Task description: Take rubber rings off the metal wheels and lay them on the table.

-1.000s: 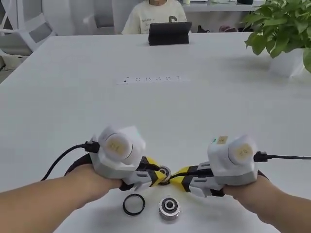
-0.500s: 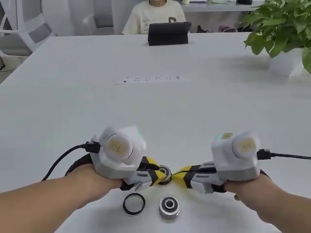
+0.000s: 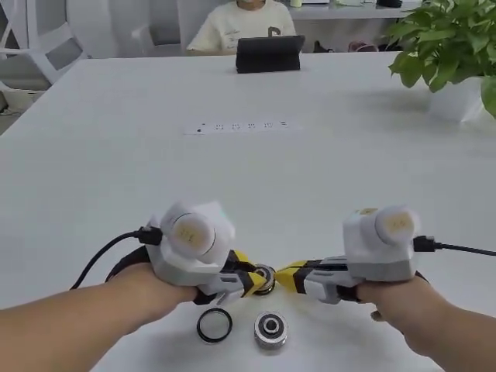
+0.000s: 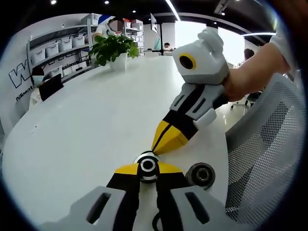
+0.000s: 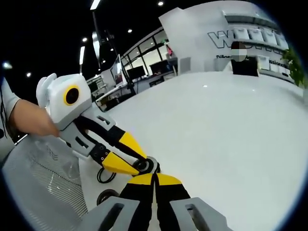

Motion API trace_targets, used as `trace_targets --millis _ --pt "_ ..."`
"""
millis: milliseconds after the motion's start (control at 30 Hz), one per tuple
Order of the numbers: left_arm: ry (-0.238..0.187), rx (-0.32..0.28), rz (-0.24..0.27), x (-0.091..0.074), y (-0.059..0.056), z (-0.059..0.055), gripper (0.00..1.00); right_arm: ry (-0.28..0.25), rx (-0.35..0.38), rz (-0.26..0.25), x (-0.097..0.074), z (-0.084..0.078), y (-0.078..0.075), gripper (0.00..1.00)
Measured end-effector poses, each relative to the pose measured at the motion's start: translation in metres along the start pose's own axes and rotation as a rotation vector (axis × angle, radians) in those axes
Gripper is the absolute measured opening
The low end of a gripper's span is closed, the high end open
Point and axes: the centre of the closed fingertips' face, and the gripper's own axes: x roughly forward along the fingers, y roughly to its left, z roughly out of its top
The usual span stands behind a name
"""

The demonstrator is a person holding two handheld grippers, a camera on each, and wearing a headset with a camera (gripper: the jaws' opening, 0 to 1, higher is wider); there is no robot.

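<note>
L gripper (image 3: 248,284) is clenched on a metal wheel (image 4: 147,165) by the counter's (image 3: 256,178) near edge, about mid-width. Hub face looks back along the jaws toward that gripper's camera. R gripper (image 5: 154,179) has jaws pressed together w/ nothing seen btwn them, tip touching the wheel's rim from the opposite side. Closer to the edge: rubber ring (image 3: 214,325) lying flat, 2nd wheel (image 3: 270,328) just beside it, hub up, apart.

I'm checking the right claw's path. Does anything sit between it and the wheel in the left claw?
Nothing visible. The right claw points straight at the wheel in the left claw, close up. The loose ring and other wheel lie off that line.
</note>
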Motion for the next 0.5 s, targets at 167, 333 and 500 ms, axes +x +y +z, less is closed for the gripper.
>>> trace_targets --millis 167,333,500 --pt "0.002 0.011 0.002 0.0004 0.0 0.0001 0.07 -0.002 0.006 0.003 -0.0004 0.0018 0.0032 0.0" --pt "0.002 0.008 0.008 0.0005 0.0003 0.0002 0.07 -0.003 0.015 -0.006 0.0002 0.002 0.0022 0.0" --pt "0.004 0.009 0.008 0.0006 0.0004 0.0002 0.07 -0.001 0.01 -0.005 0.0001 0.0024 0.0035 0.0"
